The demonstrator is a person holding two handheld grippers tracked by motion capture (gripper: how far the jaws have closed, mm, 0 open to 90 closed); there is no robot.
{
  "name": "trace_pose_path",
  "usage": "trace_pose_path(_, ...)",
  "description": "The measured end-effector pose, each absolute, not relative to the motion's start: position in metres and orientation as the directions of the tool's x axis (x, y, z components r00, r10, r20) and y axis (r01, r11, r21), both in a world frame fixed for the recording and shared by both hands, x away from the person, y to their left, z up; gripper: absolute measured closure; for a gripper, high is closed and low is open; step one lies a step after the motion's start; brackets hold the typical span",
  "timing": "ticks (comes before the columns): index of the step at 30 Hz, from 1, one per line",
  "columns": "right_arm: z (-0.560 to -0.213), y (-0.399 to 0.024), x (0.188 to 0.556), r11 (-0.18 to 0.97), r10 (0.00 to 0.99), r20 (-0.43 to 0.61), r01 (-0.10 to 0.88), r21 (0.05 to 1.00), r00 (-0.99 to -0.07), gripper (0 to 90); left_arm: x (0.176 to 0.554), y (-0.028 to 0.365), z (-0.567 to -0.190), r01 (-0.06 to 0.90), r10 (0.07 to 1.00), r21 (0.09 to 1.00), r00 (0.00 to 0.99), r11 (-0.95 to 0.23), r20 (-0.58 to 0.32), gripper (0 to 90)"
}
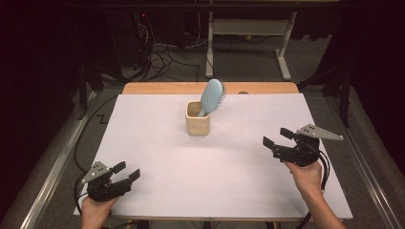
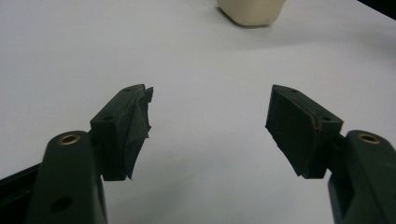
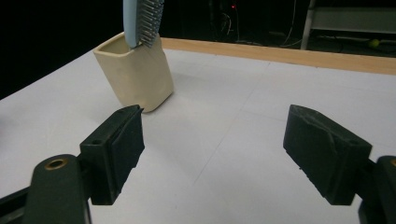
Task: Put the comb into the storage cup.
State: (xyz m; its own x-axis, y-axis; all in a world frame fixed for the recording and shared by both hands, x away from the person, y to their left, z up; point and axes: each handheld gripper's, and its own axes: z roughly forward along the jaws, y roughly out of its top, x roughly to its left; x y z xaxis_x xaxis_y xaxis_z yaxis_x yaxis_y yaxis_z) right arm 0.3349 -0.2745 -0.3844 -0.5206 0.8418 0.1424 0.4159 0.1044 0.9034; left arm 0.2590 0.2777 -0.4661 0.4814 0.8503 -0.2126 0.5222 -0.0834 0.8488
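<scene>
A cream square cup point(image 1: 197, 120) stands near the middle of the white table top point(image 1: 157, 157), and a light blue hairbrush point(image 1: 211, 96) rests in it, bristle head up and leaning right. The cup point(image 3: 135, 74) and the brush point(image 3: 142, 21) show ahead and to the left in the right gripper view. My right gripper point(image 1: 277, 137) hovers at the right side, jaws apart, nothing between them. My left gripper point(image 1: 126, 171) sits near the front left corner, also open and empty; the cup's base point(image 2: 251, 11) lies far ahead of it.
A wooden strip point(image 1: 157, 88) runs along the table's far edge. Beyond it are a desk frame point(image 1: 248, 28) and tangled cables point(image 1: 162, 55) on the floor. Metal rails point(image 1: 52, 171) flank the table on both sides.
</scene>
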Motion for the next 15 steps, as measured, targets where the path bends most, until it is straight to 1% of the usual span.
trace_pose_path(15, -0.388, -0.288, 0.321, 0.07, 0.845, 0.161, 0.405, 0.912, -0.509, 21.2, 0.258, 0.278, -0.466, 0.519, 0.85, 0.851, 0.479, -0.074, -0.219, 30.5)
